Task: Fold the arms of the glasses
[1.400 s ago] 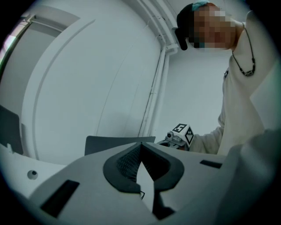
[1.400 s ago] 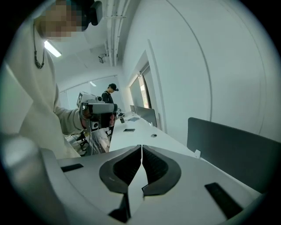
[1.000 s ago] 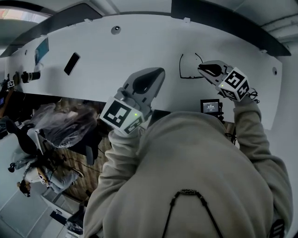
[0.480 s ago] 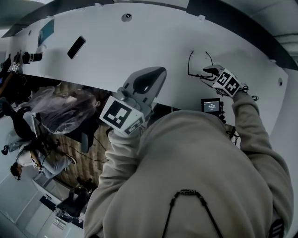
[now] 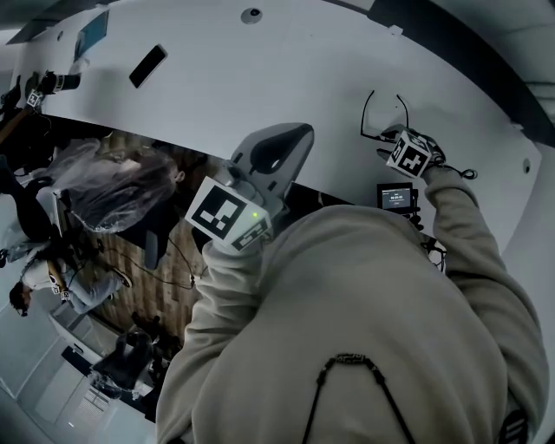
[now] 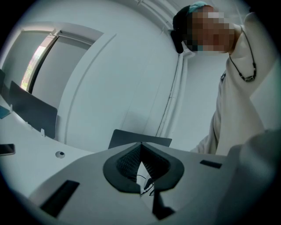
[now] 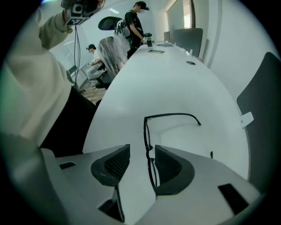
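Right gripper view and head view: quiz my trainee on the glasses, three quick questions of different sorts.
1. True or false: the thin black-framed glasses on the white table have both arms folded.
2. Which has the glasses' front between its jaws? A left gripper, B right gripper, C neither.
3. Fill in: the left gripper's jaws are ____.
Key: 1 false, both arms stick out. 2 B, its jaws are opening, not clamping. 3 shut, nothing held.

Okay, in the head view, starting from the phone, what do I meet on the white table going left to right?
phone → round hole → glasses
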